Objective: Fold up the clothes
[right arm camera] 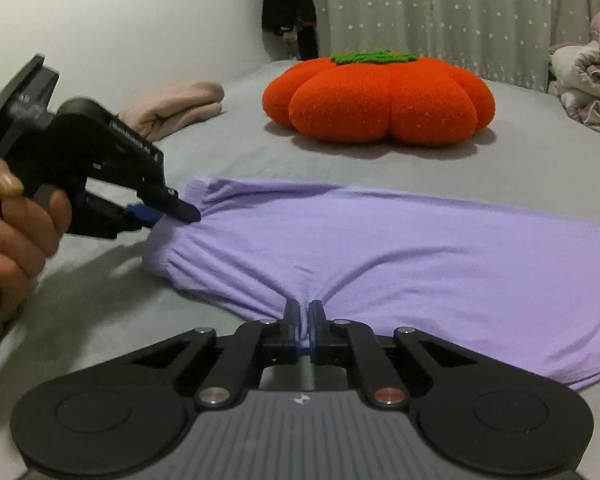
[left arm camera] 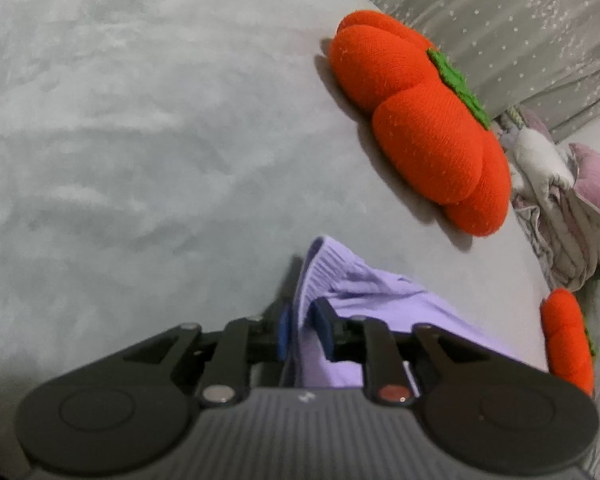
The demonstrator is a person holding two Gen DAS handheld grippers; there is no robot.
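Observation:
A light purple garment point(right arm camera: 380, 256) lies spread across the grey bed point(right arm camera: 500, 168). My right gripper point(right arm camera: 304, 308) is shut on its near edge, and creases fan out from the pinch. My left gripper point(right arm camera: 172, 220), held by a person's hand point(right arm camera: 16, 224), bites the garment's left end, where the ribbed cuff is bunched and raised. In the left wrist view the purple cloth point(left arm camera: 360, 284) fills the narrow gap of the left gripper point(left arm camera: 306, 300) between the blue pads point(left arm camera: 324, 328), and the ribbed edge stands up beyond them.
A big orange pumpkin cushion point(right arm camera: 380, 100) sits behind the garment, and a second one point(left arm camera: 568, 340) lies at the bed's edge. A folded pink garment point(right arm camera: 176, 108) rests at the far left. Piled bedding point(right arm camera: 580, 80) is at the right. A black garment point(right arm camera: 288, 8) hangs on the wall.

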